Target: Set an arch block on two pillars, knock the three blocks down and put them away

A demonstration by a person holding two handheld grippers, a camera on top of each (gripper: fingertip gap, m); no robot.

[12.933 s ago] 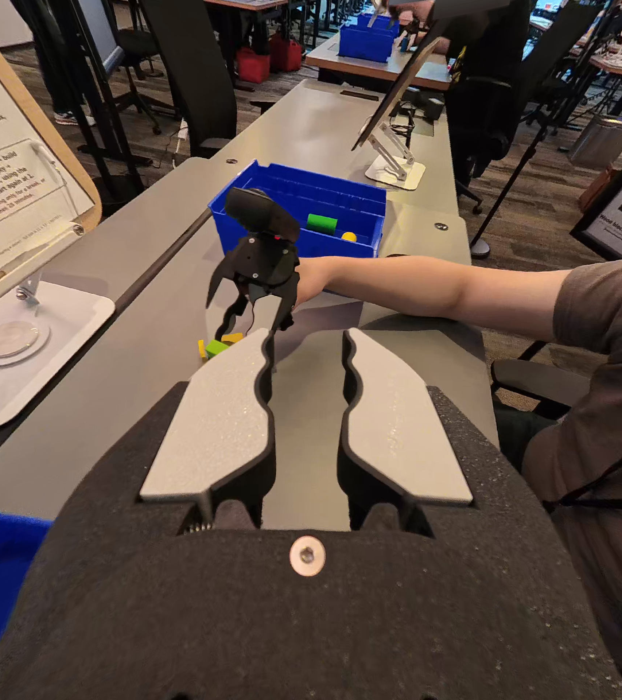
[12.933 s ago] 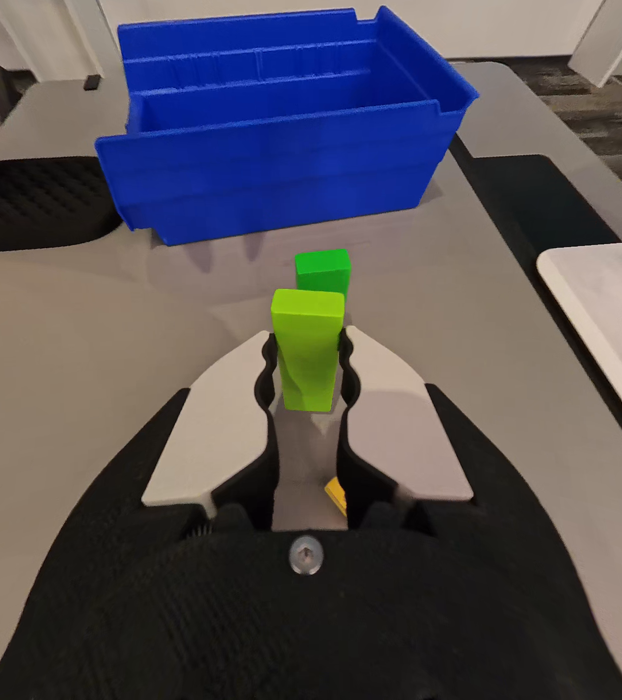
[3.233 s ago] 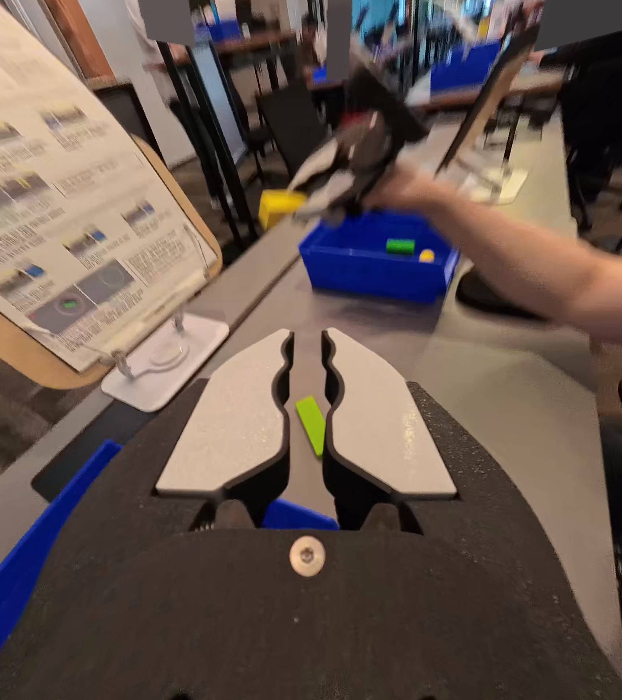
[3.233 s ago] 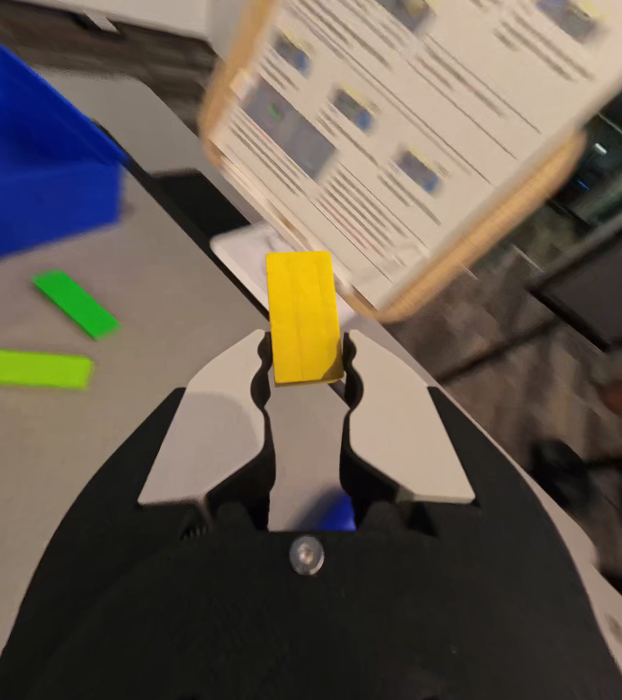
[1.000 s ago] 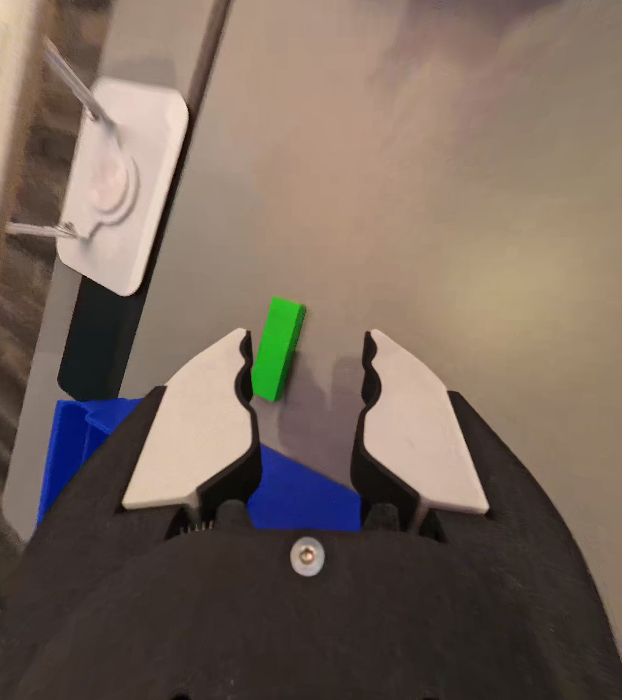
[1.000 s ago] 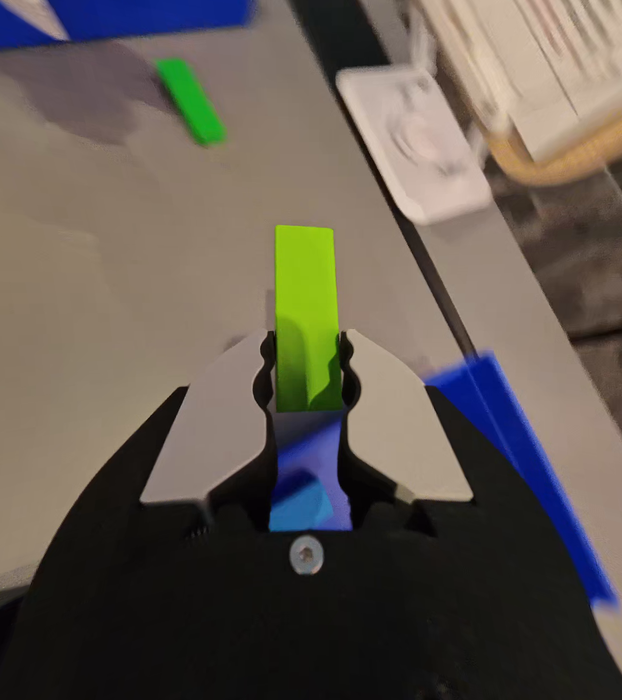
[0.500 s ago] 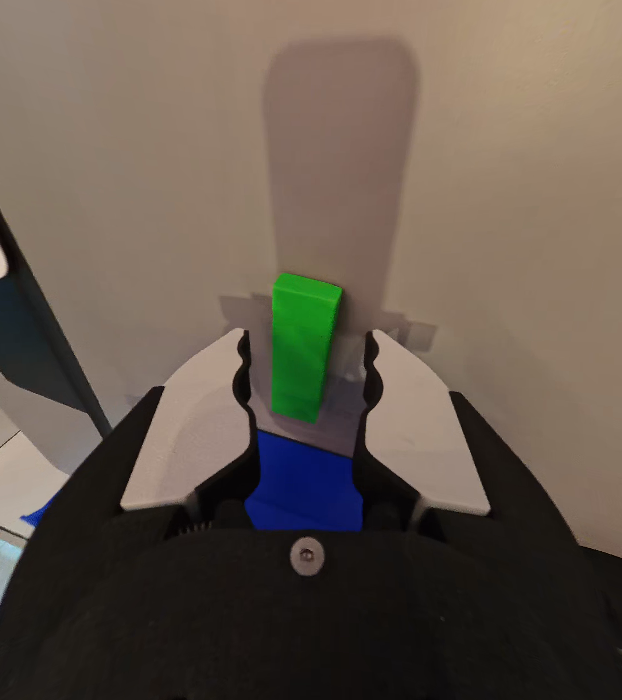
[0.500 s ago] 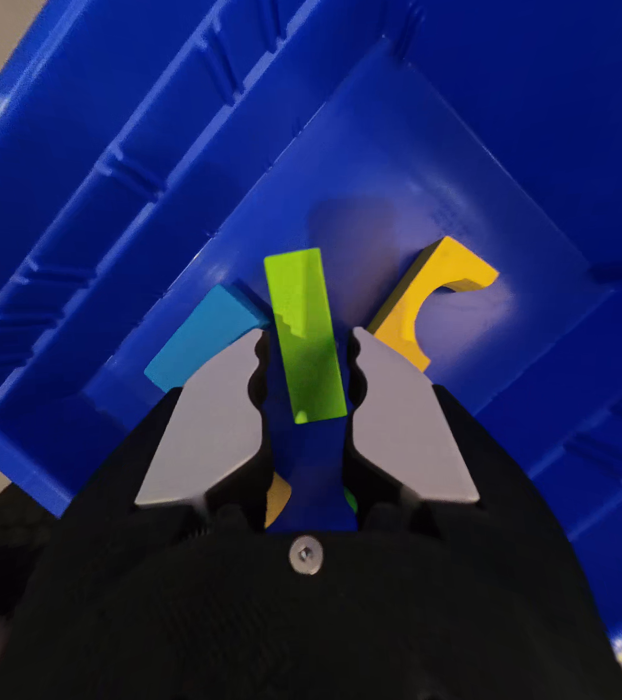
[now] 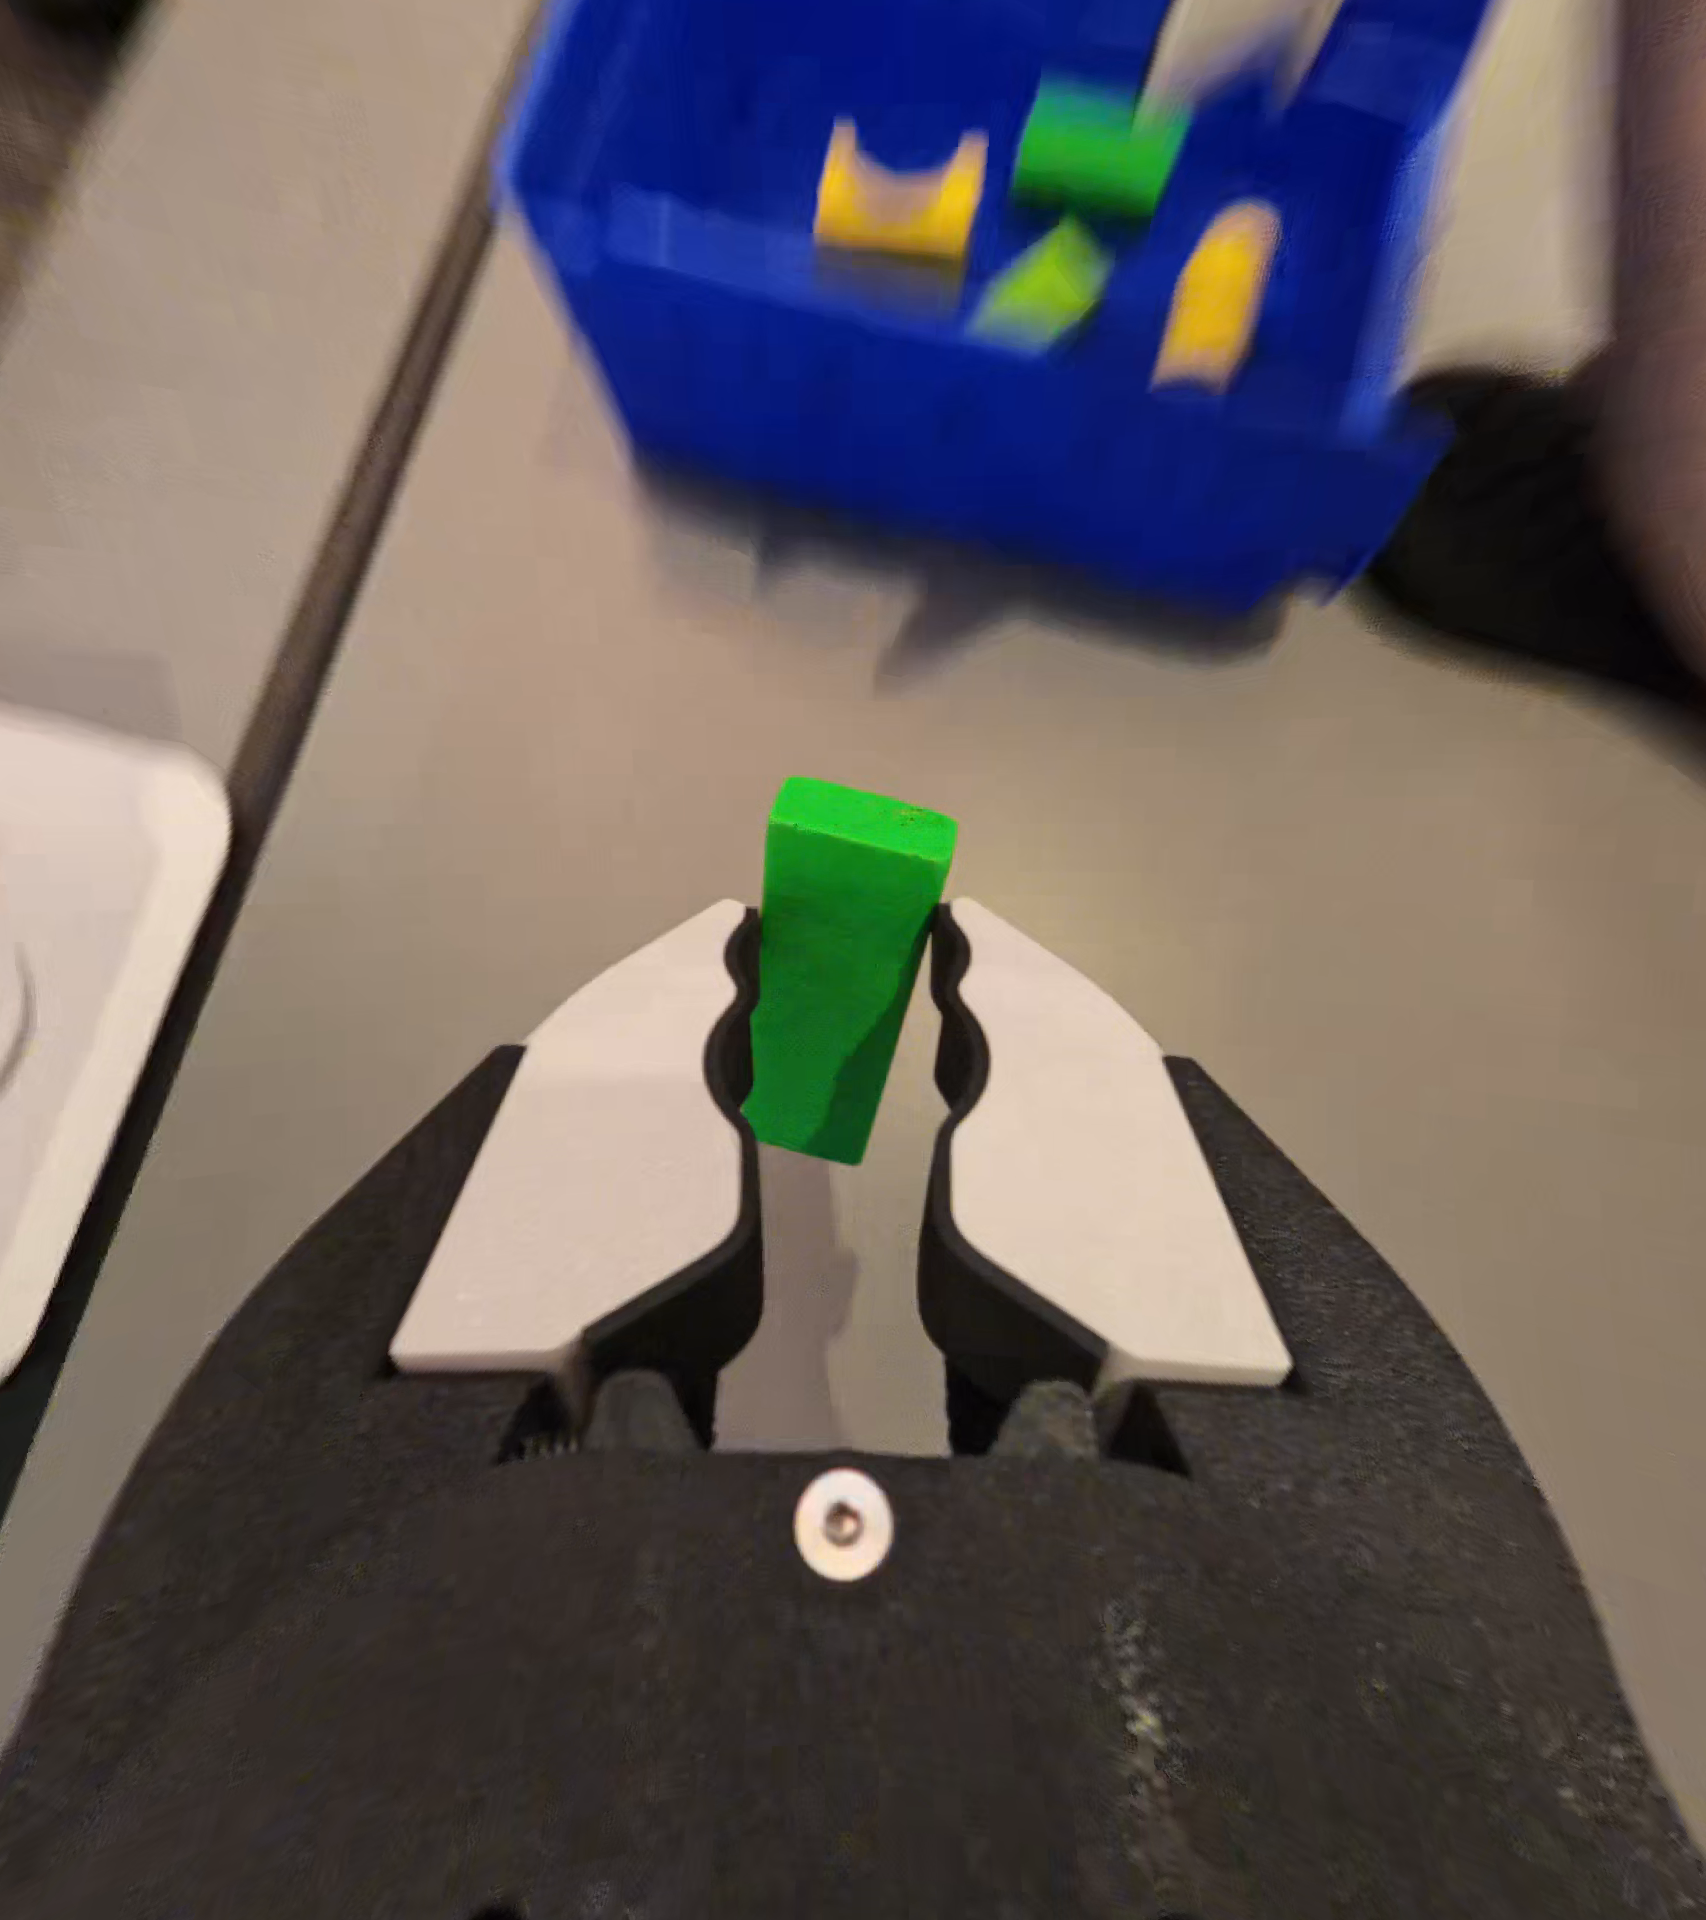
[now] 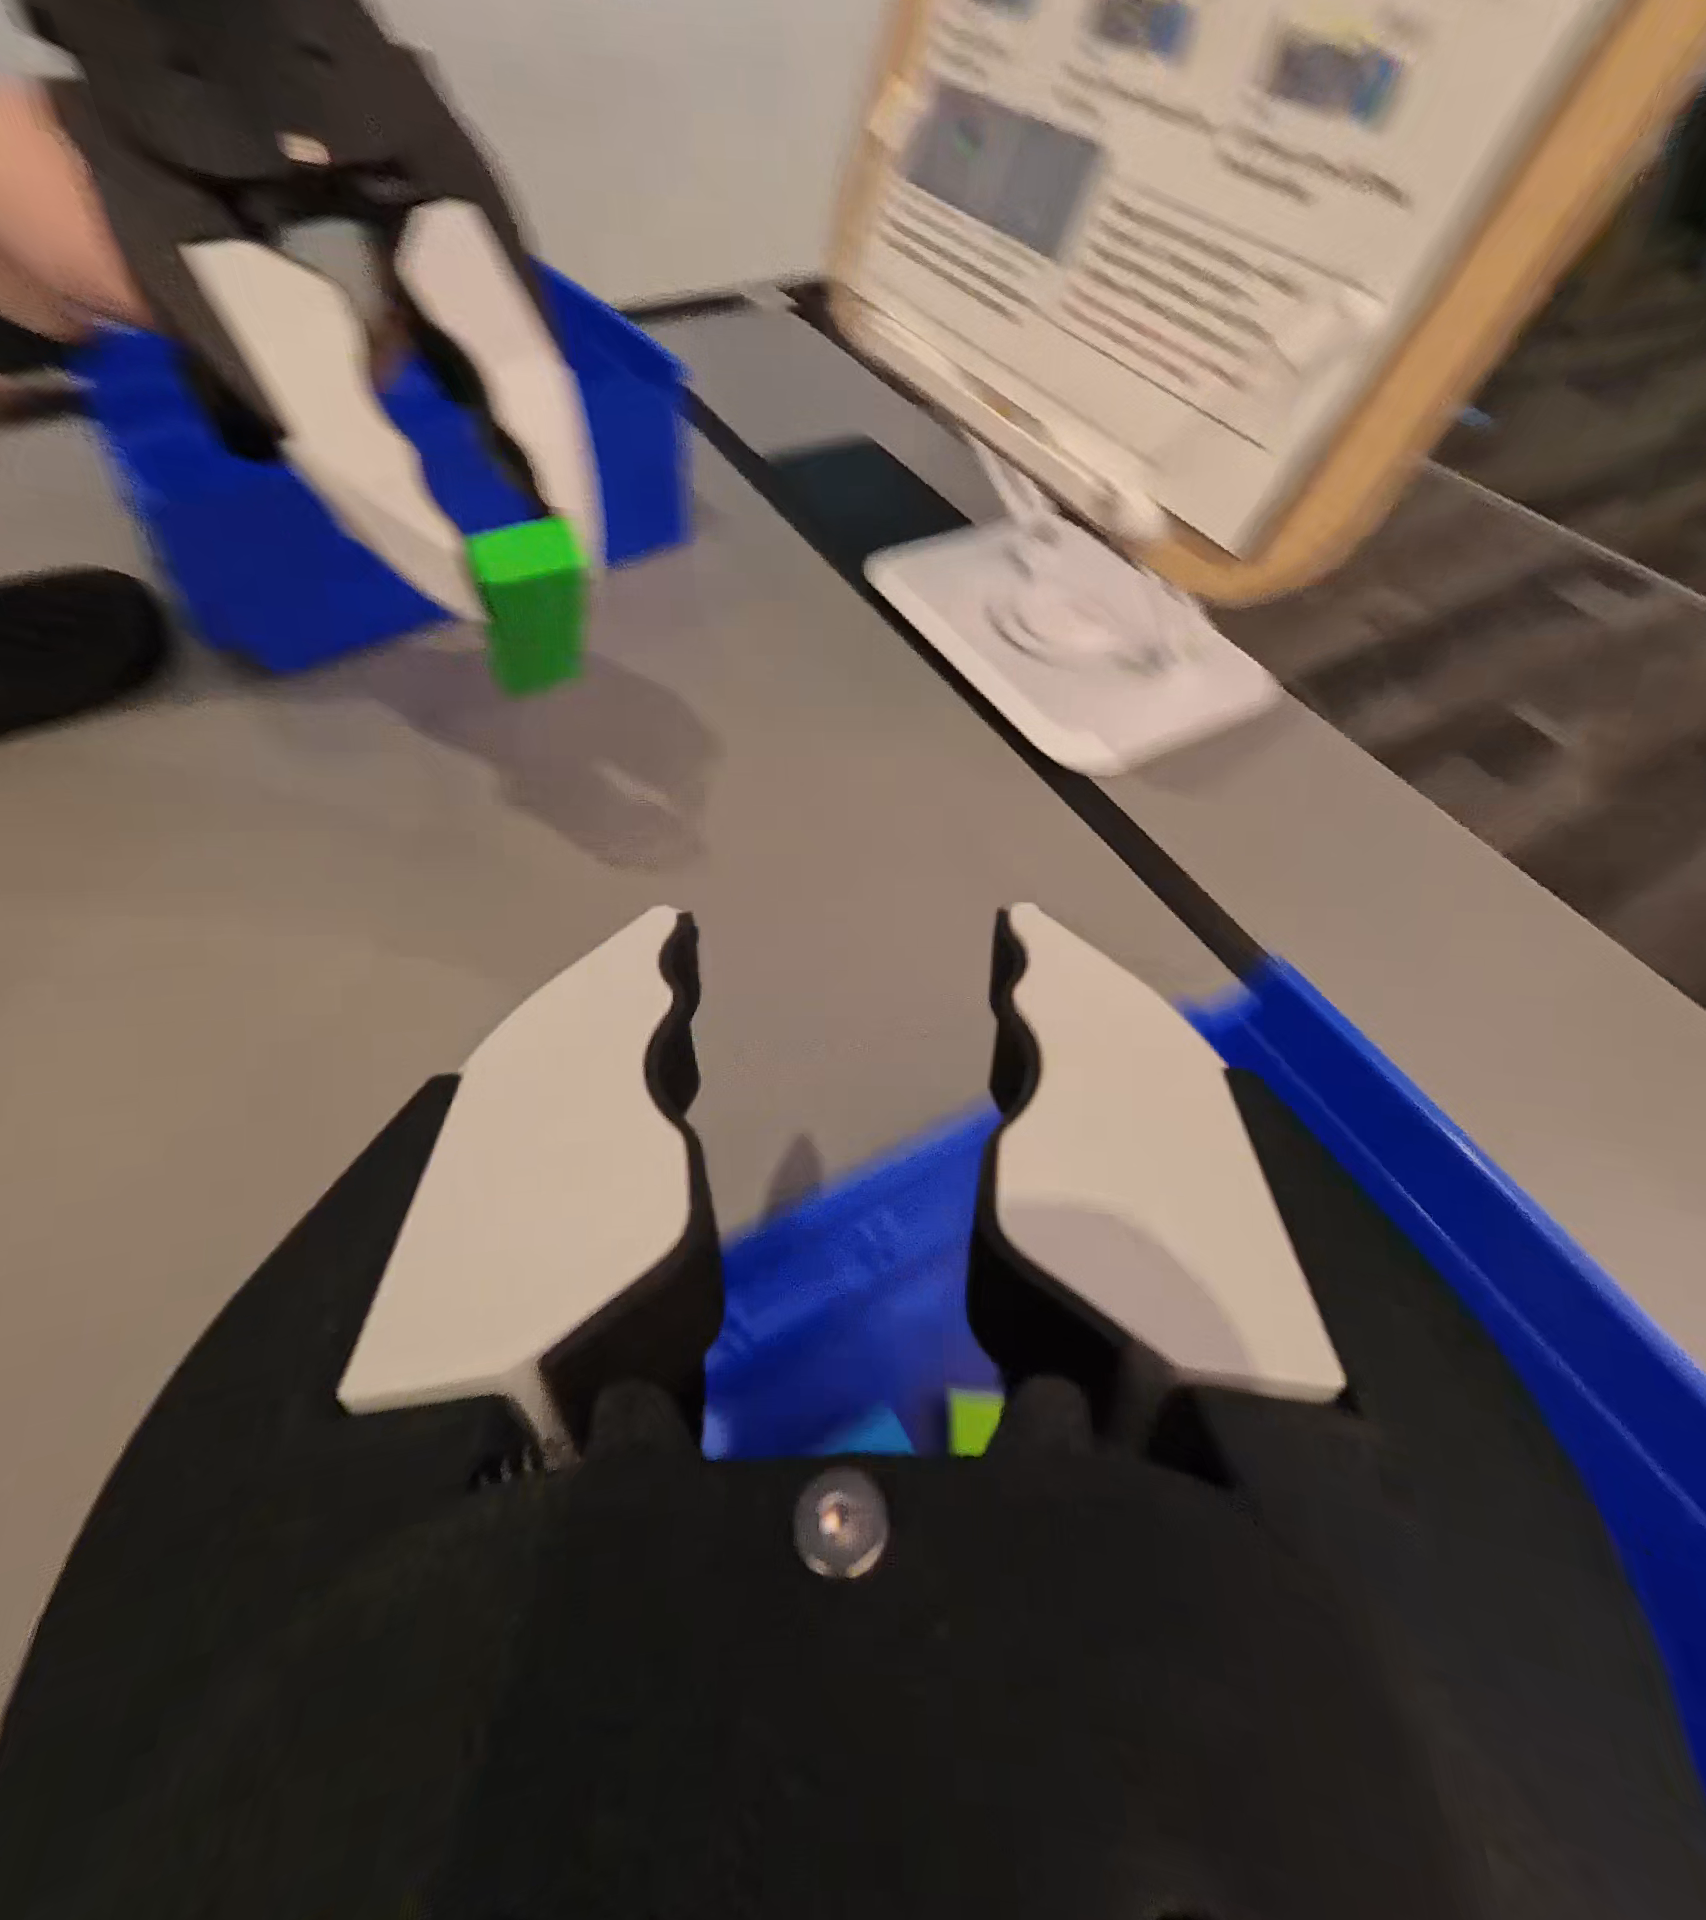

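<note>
Green block (image 9: pixel 844 977), loose on the table (image 9: pixel 1244 935) half a second earlier, was now clamped in the left gripper (image 9: pixel 838 920); the right gripper (image 10: pixel 844 925), lime block released, gaped empty above its blue bin (image 10: pixel 1514 1278).

pillar block (image 9: pixel 844 987) between the fingers of left gripper (image 9: pixel 841 914), above table (image 9: pixel 1244 935). far bin (image 9: pixel 932 436) ahead on table, holding arch block (image 9: pixel 896 203), more blocks to its right. stand base (image 9: pixel 28 1039) at left edge of table. from right wrist view: right gripper (image 10: pixel 844 925) over near bin (image 10: pixel 1451 1247), second pillar (image 10: pixel 974 1423) inside it; instruction board (image 10: pixel 1192 229) on its base, ahead to the right.
</note>
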